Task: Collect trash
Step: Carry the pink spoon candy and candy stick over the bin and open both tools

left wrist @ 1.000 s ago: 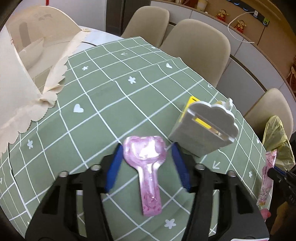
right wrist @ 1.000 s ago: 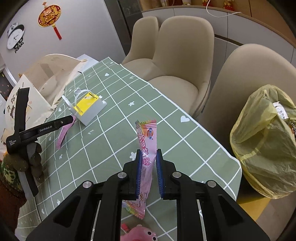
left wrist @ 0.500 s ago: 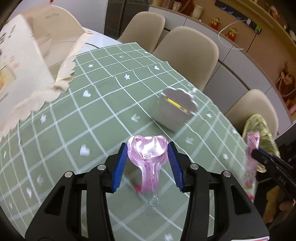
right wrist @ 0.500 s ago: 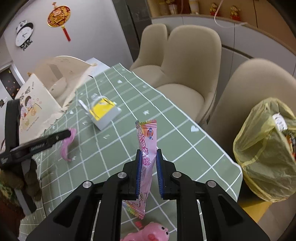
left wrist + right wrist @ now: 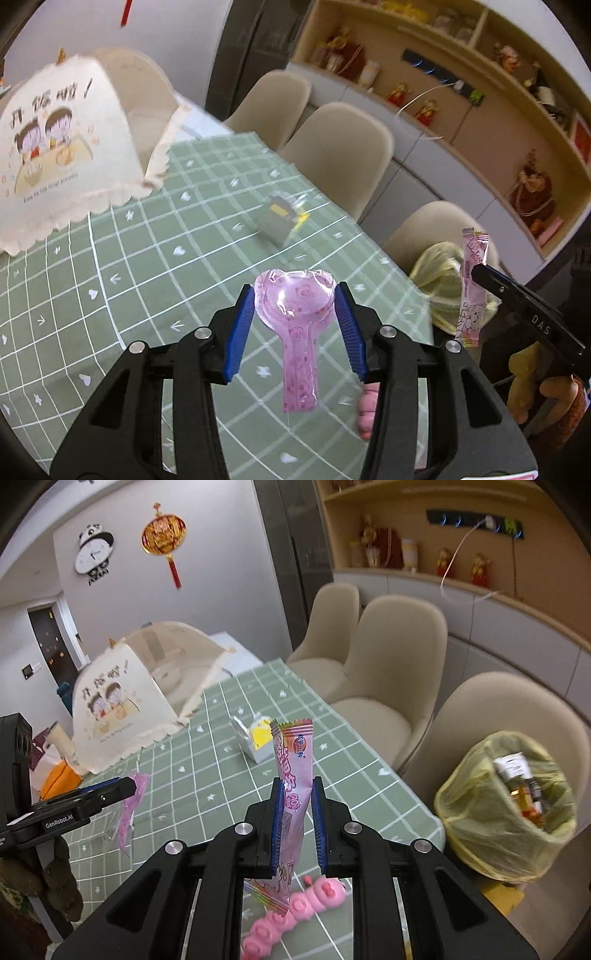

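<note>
Food cover [image 5: 122, 698] at bench [image 5: 207, 775] far-left corner. Box [image 5: 255, 738] mid-bench, nearer right edge. Toy [image 5: 291, 912] at near edge, below right tool [image 5: 297, 823]. Three chairs [image 5: 391, 653] along right edge; bin bag [image 5: 506, 805] beside near-right corner, in front of nearest chair, w/ trash in it. Shelves [image 5: 443, 539] behind chairs.

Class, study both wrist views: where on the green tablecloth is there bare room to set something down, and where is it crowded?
Bare cloth lies between the food cover and the grey-and-yellow box, and from that box toward the table edge beside the chairs. Crowded spots: the near edge, where the pink pig toy lies below the right gripper, and the far-left corner under the cover.
</note>
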`<state>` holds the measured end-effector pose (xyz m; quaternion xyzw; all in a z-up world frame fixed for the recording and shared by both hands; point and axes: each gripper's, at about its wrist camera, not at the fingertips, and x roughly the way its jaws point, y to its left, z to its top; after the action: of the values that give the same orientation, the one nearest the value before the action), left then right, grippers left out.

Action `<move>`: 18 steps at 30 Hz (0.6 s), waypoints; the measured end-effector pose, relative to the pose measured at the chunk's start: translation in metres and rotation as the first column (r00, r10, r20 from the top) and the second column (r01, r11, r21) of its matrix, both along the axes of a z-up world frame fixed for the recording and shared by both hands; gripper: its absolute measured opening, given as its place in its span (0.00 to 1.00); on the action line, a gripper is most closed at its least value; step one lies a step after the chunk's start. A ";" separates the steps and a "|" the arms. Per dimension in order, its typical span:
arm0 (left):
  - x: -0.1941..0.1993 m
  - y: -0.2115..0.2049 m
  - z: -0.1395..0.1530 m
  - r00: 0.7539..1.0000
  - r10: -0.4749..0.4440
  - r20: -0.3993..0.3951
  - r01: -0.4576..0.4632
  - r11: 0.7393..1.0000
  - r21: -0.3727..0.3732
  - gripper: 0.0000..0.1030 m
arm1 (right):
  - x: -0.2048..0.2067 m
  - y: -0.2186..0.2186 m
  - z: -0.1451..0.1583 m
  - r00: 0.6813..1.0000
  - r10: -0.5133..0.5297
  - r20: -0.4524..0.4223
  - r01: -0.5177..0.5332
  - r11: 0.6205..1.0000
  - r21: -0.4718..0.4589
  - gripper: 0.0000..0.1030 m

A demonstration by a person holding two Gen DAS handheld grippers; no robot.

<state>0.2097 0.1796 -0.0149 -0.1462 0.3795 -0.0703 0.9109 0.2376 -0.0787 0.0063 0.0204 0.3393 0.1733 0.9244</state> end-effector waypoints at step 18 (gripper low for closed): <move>-0.005 -0.148 0.083 0.953 -0.232 0.194 0.240 0.971 -0.019 0.41 | -0.066 -0.162 0.066 0.963 -0.215 0.163 0.219 0.976 -0.004 0.15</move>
<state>0.2050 0.0314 0.0677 -0.1116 0.3037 -0.2004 0.9248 0.1718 -0.2408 0.0723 0.0331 0.2610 0.0685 0.9623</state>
